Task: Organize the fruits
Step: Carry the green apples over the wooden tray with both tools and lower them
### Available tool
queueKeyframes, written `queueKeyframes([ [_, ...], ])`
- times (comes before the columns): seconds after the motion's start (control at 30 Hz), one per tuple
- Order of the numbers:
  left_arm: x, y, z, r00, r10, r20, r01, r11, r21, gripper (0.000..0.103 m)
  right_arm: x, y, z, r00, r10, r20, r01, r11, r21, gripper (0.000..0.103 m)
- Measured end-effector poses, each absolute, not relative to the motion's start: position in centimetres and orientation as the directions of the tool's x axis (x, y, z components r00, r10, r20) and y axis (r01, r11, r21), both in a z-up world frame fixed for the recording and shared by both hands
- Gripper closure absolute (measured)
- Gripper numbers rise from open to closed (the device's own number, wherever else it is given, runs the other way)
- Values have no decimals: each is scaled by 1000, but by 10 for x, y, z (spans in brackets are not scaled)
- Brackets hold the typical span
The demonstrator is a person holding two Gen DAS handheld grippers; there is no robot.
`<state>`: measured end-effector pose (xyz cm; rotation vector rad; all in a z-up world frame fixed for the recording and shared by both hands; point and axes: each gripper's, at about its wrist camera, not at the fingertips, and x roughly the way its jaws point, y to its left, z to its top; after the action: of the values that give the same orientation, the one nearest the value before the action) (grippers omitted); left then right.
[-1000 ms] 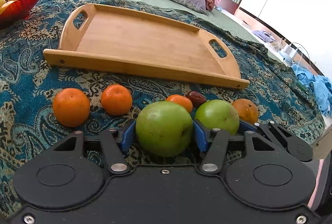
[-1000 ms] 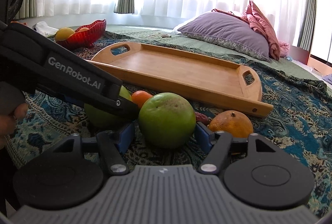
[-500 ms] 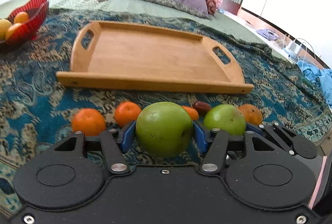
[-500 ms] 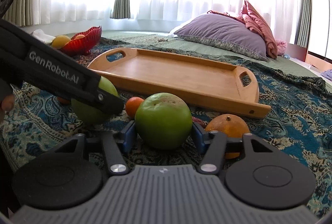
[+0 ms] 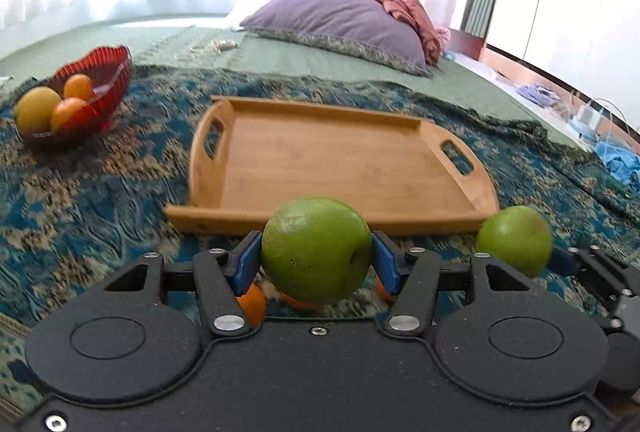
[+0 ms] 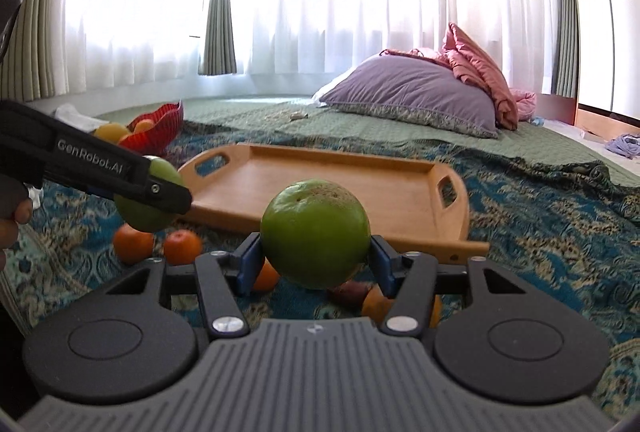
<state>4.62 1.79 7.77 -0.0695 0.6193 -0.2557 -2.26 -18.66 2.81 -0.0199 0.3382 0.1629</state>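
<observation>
a bed covered by a patterned blue blanket [image 5: 88, 200] is being used as the work surface, with a purple pillow [image 6: 416, 92] lying at the far end. a wooden tray [image 5: 340, 160] is being kept bare in the middle of the blanket, probably as the place where the fruit is being gathered. a red bowl [image 5: 108, 84] holding a yellow fruit and small oranges is being left off to the tray's left. two green apples are being carried clear of the blanket at once: the left apple [image 5: 316, 248] is being clamped between the blue pads of the left gripper [image 5: 316, 260], and the right apple [image 6: 316, 232] is being clamped the same way in the right gripper [image 6: 316, 260], whose jaws have just been closing onto it. each apple is being gripped across its middle, likely so the round skin is not slipping out. both apples are being held just short of the tray's near rim. in the right wrist view the loose oranges [image 6: 158, 244] and a dark date-like fruit [image 6: 350, 292] are being shown on the blanket, along with the left gripper side-on and a hand [image 6: 10, 220] behind it. in the left wrist view those are being mostly hidden, but the right apple is being seen from the side, blurred.
</observation>
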Motion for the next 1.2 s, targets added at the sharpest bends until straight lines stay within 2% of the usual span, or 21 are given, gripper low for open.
queueKeyframes([
  [0.2,61,27,90,810,-216,-545,184,976,-112,47,-11,-200,44,935,129,-329,-131,991,15,43],
  [0.53,105,31,102,822,-172,-543,151,985,-83,47,30,-224,63,915,125,-383,-105,992,71,43],
  [1.0,189,17,85,756,-162,-634,147,986,-77,47,123,-244,75,863,121,-490,-58,988,142,43],
  [1.2,219,12,66,717,-143,-682,126,989,-75,47,152,-245,66,836,85,-542,-29,993,112,43],
])
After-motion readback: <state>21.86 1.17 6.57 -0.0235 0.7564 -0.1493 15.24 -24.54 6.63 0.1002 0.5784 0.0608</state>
